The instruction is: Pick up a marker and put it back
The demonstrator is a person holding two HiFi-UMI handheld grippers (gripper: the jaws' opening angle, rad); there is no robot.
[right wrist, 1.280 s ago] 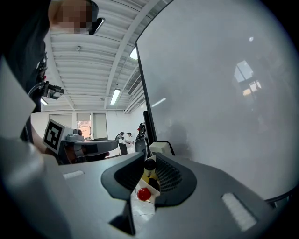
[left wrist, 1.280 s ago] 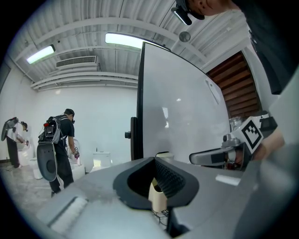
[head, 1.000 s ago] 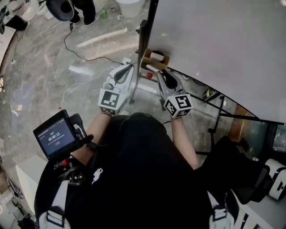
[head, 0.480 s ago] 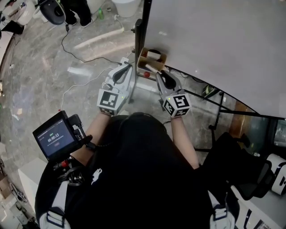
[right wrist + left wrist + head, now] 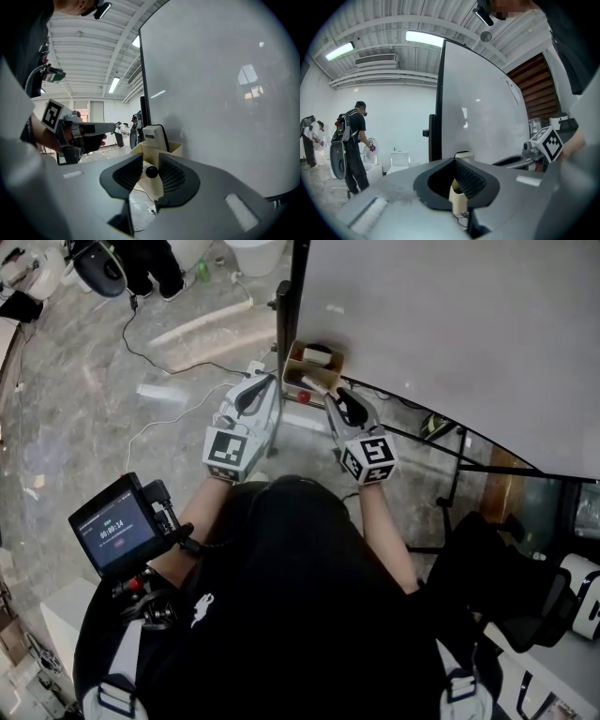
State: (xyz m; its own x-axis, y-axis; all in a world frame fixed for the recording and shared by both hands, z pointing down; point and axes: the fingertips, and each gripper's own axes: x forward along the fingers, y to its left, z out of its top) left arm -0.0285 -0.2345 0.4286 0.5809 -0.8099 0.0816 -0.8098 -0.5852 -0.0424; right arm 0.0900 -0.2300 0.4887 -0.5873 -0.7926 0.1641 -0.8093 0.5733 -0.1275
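— Right gripper [image 5: 150,161] is released, close to the whiteboard [image 5: 450,334], at the cardboard box [image 5: 292,367] fixed to it. Its jaws have just been opening and stand apart, pads off the marker [image 5: 151,171]
— And the left gripper [image 5: 455,168]?
— Slightly parted, empty, level by the whiteboard's edge
— What could go wrong?
— If it is pulled back crooked, a jaw may catch the marker and drag it out. It looks only propped on the box's near rim
— Where's the marker?
— Black end between the right jaws, the rest running ahead into the box
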